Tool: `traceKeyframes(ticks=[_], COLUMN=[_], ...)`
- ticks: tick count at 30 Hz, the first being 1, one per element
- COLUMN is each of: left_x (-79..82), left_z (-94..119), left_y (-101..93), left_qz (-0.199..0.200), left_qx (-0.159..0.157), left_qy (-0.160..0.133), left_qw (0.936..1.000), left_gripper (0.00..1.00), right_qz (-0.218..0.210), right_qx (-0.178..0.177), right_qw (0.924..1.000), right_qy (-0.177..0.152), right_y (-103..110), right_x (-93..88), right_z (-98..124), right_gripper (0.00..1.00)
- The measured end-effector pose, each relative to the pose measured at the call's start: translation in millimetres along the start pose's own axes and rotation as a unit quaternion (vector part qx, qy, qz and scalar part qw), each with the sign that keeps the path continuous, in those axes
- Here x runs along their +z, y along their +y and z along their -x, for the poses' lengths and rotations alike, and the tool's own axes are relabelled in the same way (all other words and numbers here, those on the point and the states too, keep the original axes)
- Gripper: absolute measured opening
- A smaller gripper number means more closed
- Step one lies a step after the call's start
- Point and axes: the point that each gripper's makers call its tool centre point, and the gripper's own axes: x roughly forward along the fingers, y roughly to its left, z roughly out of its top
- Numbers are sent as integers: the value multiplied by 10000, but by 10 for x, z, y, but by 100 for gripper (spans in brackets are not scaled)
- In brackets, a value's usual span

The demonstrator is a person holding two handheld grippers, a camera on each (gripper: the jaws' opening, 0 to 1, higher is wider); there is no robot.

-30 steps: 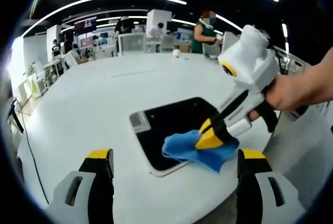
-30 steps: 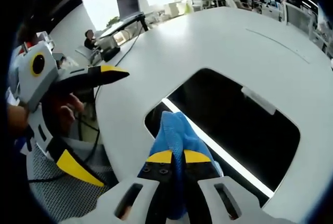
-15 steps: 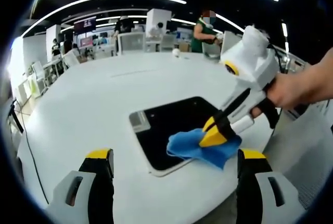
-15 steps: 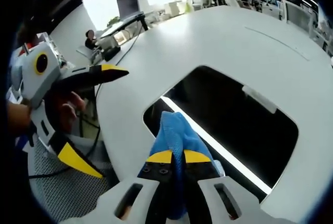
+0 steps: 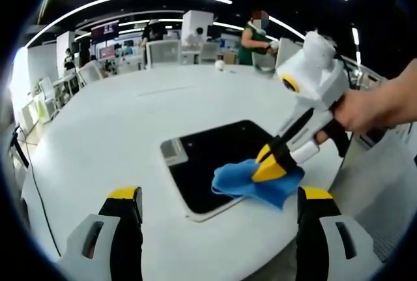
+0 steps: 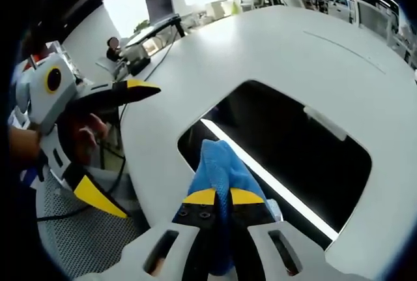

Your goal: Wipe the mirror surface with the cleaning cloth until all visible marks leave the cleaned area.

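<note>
A dark rectangular mirror (image 5: 208, 163) (image 6: 293, 150) lies flat on the white round table (image 5: 111, 131) (image 6: 273, 53). A blue cleaning cloth (image 5: 251, 183) (image 6: 218, 167) rests on the mirror's near corner. My right gripper (image 6: 217, 197) (image 5: 270, 167) is shut on the cloth and presses it to the glass. My left gripper (image 5: 218, 206) is open and hovers over the table's edge in front of the mirror, holding nothing; in the right gripper view it (image 6: 111, 144) sits at the left with jaws spread. A ceiling light reflects as a bright stripe in the mirror.
A hand (image 5: 371, 105) holds the right gripper. Behind the table stand desks, monitors and chairs (image 5: 163, 49), with people (image 5: 255, 40) among them. A cable (image 6: 140, 66) and a mesh chair seat (image 6: 85, 242) lie off the table's edge.
The right gripper has slid the blue cloth a little across the mirror's near corner, rightward in the left gripper view. The left gripper has stayed put.
</note>
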Motion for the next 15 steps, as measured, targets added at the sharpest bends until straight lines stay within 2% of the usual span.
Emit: traceKeyframes(ticks=[7, 15], left_x=[-8, -13], left_z=[-6, -11], left_y=[-6, -11], left_qz=[-2, -17], left_qx=[-17, -37], left_qy=[13, 28], left_qw=[10000, 10000], left_gripper=[99, 99], right_qz=[27, -81], right_qx=[-12, -125], right_qw=[10000, 9999], right_qy=[46, 52], right_y=[-9, -139], right_x=[9, 52], right_z=[-3, 5], right_gripper=[0, 0])
